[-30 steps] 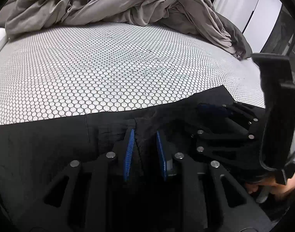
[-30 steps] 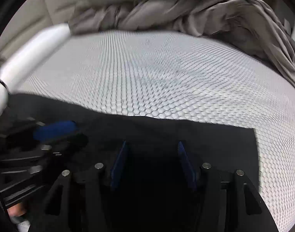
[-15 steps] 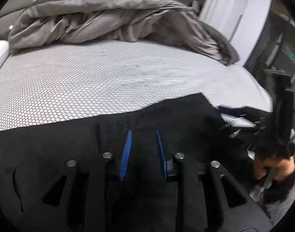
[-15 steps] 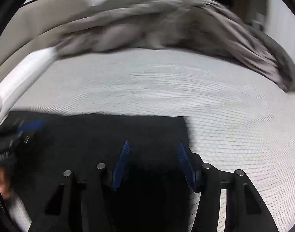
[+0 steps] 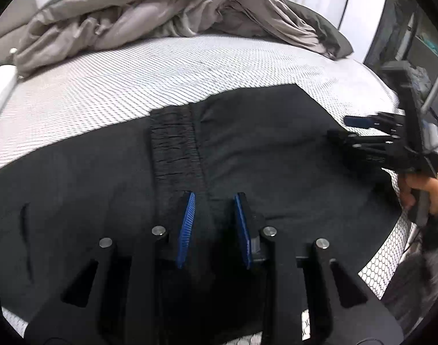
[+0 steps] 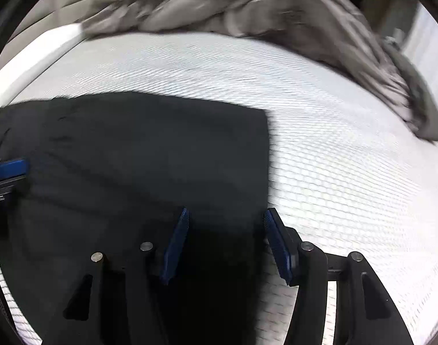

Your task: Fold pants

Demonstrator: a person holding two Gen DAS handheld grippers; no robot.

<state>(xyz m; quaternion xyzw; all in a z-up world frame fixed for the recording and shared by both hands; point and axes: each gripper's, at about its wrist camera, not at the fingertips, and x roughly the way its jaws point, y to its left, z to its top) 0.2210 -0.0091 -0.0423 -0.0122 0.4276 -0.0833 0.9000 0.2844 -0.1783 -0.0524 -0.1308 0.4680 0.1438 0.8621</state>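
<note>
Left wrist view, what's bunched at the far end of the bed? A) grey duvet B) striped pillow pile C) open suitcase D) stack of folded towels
A: a rumpled grey duvet lies heaped along the far edge of the honeycomb-patterned mattress cover, beyond the black pants.

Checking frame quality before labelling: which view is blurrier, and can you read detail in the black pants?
Right wrist view: motion blur smears the honeycomb mattress cover and grey duvet; the pants are a near-featureless black patch. Left wrist view: sharper, the gathered waistband shows, though the right gripper at the edge is smeared. Both have fisheye bending and dark corners.
</note>
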